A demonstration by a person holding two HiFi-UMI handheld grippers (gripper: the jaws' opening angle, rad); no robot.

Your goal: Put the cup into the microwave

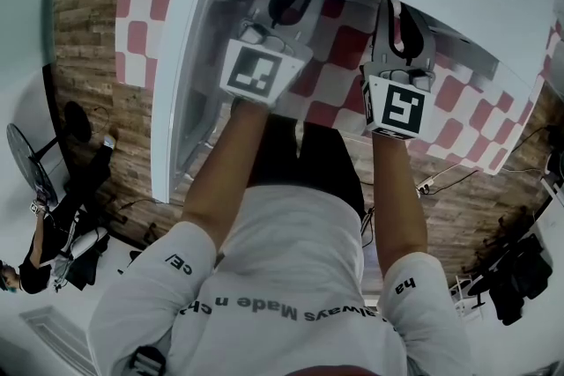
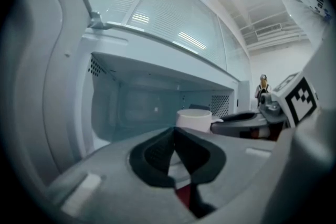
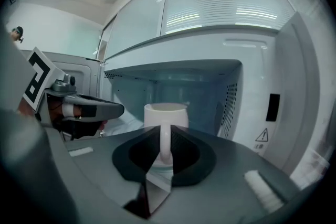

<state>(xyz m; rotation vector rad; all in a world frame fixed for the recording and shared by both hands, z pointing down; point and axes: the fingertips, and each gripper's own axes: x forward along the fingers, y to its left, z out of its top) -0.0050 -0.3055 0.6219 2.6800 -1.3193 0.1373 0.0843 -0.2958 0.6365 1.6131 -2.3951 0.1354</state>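
Two tongs, one cup, one microwave.

1. Cup (image 3: pixel 166 113): white, cylindrical, smooth and glossy, probably glazed ceramic, with a loop handle (image 3: pixel 165 145). It stands upright at twelve o'clock of the right tongs, in the mouth of the cavity. Whether its base rests on the cavity floor cannot be told, and its contents are not visible.
2. Right tongs (image 3: pixel 165 134): grey moulded shell with dark ribbed pads, clenched on the cup's handle only.
3. Left tongs (image 2: pixel 174 134): same make, clenched on nothing. They hang at nine o'clock of the cup, near it but apart.
4. Microwave (image 3: pixel 252 60): white casing with a pale smooth cavity. There are perforated vent holes (image 3: pixel 229 102) on the cavity's three o'clock wall and a triangular warning label (image 3: pixel 261 135) on the front panel. The door (image 1: pixel 172 75) is swung open at nine o'clock.
5. Table (image 1: pixel 344 48): covered in red-and-white chequered cloth.

Hazards, as judged:
- The grip is narrow on a slick handle, so the cup may pivot and tilt under its own weight.
- Letting go before the base is seated would drop or topple it.
- The rim may clip the cavity roof if the cup is carried too high.
- The left tongs are idle and close, and a stray sweep could knock the cup.
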